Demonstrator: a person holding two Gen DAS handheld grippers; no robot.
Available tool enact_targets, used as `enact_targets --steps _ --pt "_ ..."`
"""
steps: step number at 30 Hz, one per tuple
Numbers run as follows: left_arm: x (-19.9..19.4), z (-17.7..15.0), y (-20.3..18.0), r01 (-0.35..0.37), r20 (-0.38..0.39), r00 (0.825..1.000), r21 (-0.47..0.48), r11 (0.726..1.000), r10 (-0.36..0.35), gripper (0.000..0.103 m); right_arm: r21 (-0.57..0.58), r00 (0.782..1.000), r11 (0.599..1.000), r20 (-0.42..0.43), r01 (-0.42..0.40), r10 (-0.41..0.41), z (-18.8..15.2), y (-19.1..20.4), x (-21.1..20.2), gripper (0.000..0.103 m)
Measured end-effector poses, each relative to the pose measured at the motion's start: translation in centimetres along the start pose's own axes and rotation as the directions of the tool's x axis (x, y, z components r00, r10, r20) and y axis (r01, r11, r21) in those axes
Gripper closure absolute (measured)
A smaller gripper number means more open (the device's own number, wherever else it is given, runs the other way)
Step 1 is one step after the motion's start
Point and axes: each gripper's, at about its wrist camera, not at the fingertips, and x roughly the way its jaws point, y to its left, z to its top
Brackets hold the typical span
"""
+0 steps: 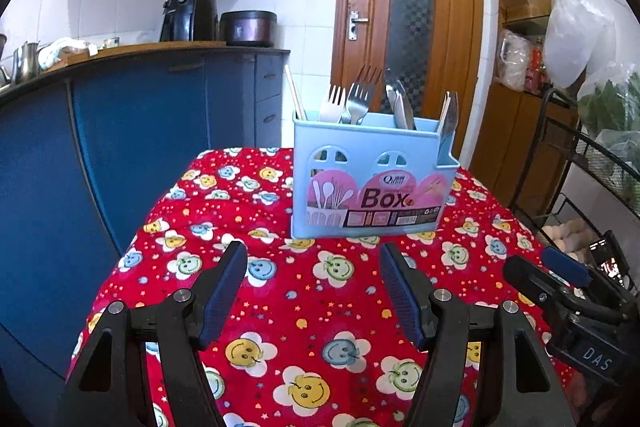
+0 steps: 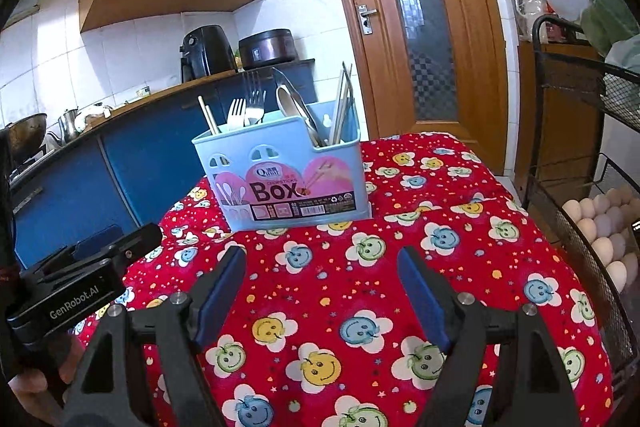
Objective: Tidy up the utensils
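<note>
A light blue utensil box (image 1: 372, 179) with a pink "Box" label stands on the far part of a small table covered in red smiley-flower cloth (image 1: 304, 291). Forks (image 1: 352, 99), knives or spoons (image 1: 400, 103) and chopsticks (image 1: 294, 95) stick up from its compartments. My left gripper (image 1: 312, 259) hovers open over the cloth, short of the box, nothing between its fingers. My right gripper (image 2: 320, 259) is open too and empty, to the right of the left one; the box (image 2: 288, 183) stands ahead and a little left of it.
A blue kitchen counter (image 1: 140, 131) with an air fryer (image 1: 188, 15) and a pot runs along the left. A wooden door (image 1: 408, 27) is behind the table. A black wire rack with eggs (image 2: 604, 227) and bagged greens stands close on the right.
</note>
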Motion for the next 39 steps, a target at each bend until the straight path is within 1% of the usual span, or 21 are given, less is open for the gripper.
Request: enact_targets --steps 15,39 --pt "0.06 -0.52 -0.64 0.000 0.007 1.000 0.023 1.000 -0.001 0.033 0.008 1.000 1.000 -0.016 -0.001 0.001 -0.36 -0.06 0.32 0.023" --pt "-0.13 -0.48 -0.65 0.002 0.011 1.000 0.022 1.000 -0.003 0.033 0.007 1.000 1.000 -0.016 0.000 0.001 -0.35 -0.12 0.34 0.023"
